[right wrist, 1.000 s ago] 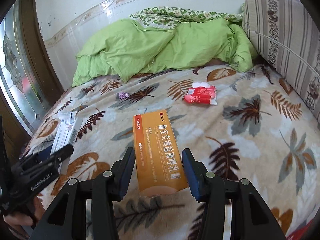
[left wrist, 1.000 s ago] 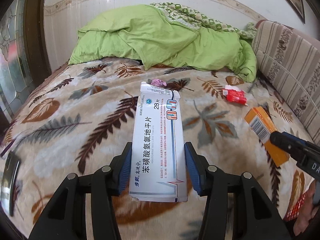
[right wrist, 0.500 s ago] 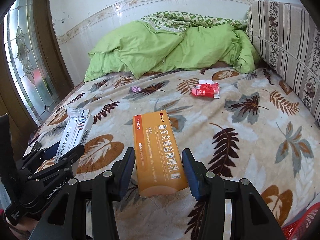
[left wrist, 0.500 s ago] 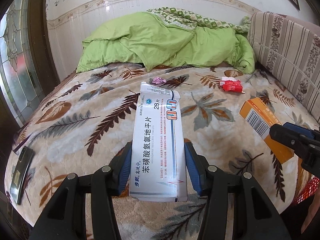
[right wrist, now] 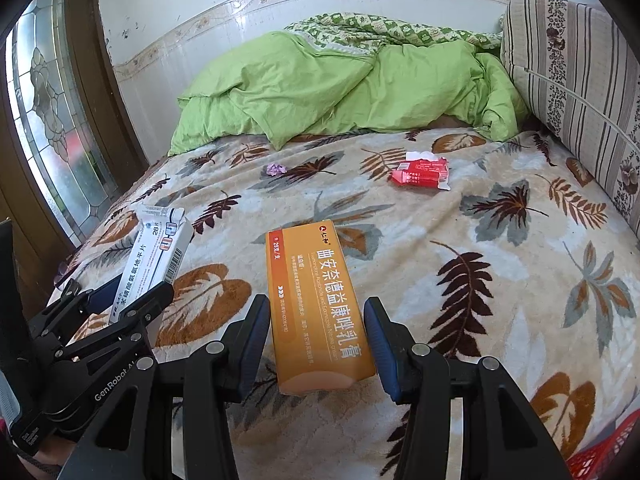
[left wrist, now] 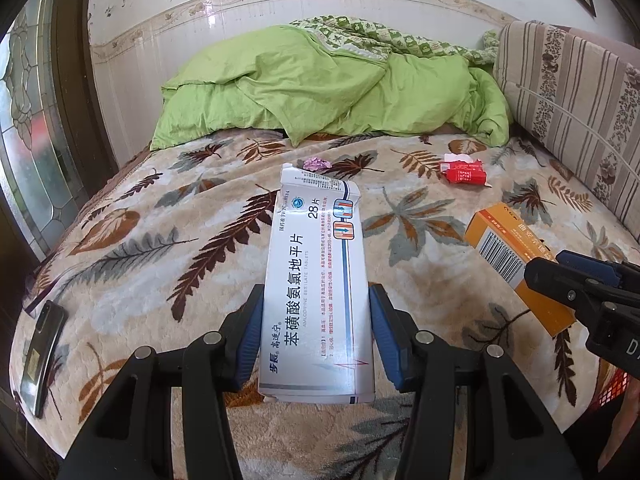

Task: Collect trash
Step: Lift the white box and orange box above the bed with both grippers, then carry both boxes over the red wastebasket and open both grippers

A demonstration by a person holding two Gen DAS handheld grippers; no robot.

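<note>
White box [left wrist: 318, 300] sitting lengthwise between the pads of the left gripper [left wrist: 316, 340], clamped at its near half, far end sticking out at frame centre with a torn flap. Orange box [right wrist: 316, 308] sitting the same way in the right gripper [right wrist: 318, 344], pinched by its long sides near the bottom centre of the right view. Gripping the long sides is probably keeping each carton from swinging while carried. Both boxes hanging above the bed [right wrist: 500, 280], not resting on it. Red basket [right wrist: 608, 452] showing at lower right corner, likely the drop spot, so the hands are probably heading there. Red packet [right wrist: 420, 172] and purple wrapper [right wrist: 276, 169] lying on the blanket at upper centre, not yet collected. Phone [left wrist: 42, 354] lying at the left edge of the bed.
</note>
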